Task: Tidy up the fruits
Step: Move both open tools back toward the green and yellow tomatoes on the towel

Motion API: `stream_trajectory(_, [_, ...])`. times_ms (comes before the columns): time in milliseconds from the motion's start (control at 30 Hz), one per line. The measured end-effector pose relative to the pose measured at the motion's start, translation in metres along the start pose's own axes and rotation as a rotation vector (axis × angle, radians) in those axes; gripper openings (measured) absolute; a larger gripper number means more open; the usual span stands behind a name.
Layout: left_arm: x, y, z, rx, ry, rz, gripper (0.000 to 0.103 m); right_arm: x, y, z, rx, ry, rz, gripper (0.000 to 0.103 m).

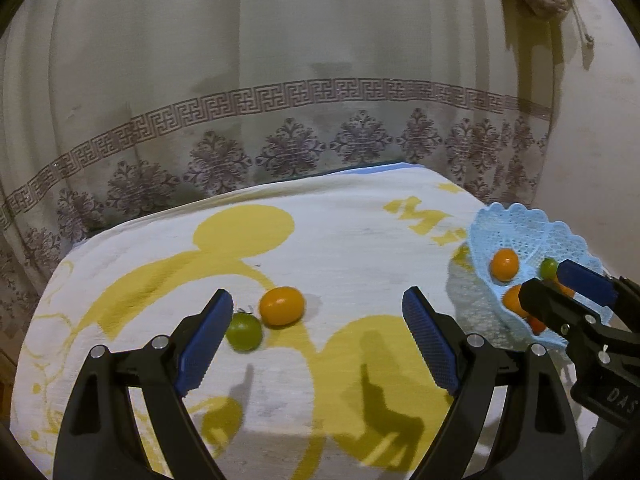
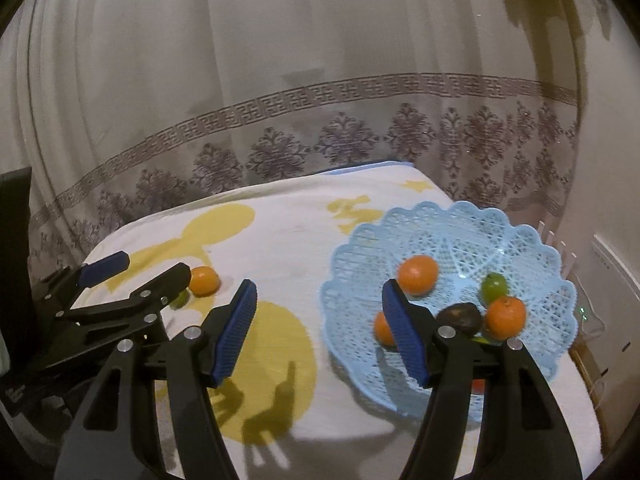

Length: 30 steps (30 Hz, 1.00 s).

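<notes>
Two small round fruits, a smooth orange citrus (image 1: 281, 306) touching a green lime (image 1: 244, 331), lie lower centre-left on the cloth, likely light, firm and rollable, best pinched across their middles; both the left gripper (image 1: 318, 334) and right gripper (image 2: 318, 330) are spread, empty.

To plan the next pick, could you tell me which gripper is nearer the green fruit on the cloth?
Left. The left gripper has the green fruit beside its left-hand finger; the right gripper is over by the blue basket.

Bare cloth-covered desk (image 1: 340, 248) open between two loose fruits (image 1: 264, 318) at left and blue basket (image 2: 520, 240) at right; curtain (image 1: 280, 60) blocks behind.
</notes>
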<state>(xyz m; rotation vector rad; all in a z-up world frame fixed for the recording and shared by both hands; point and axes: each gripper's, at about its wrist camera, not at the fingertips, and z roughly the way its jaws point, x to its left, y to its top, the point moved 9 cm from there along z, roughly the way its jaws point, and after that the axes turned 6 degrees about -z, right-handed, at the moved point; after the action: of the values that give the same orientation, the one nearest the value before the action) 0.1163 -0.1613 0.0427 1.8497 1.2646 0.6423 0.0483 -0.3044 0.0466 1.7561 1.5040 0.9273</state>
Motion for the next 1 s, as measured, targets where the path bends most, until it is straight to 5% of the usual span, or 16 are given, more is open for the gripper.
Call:
stream_trajectory(533, [0.08, -0.024, 0.044, 0.124, 0.068, -0.121, 0.085, 0.052, -0.005, 0.041, 0.059, 0.067, -0.096, 0.067])
stream_trajectory(1000, [0.079, -0.049, 0.092, 0.251, -0.024, -0.159, 0.049, 0.065, -0.019, 0.077, 0.135, 0.094, -0.123, 0.067])
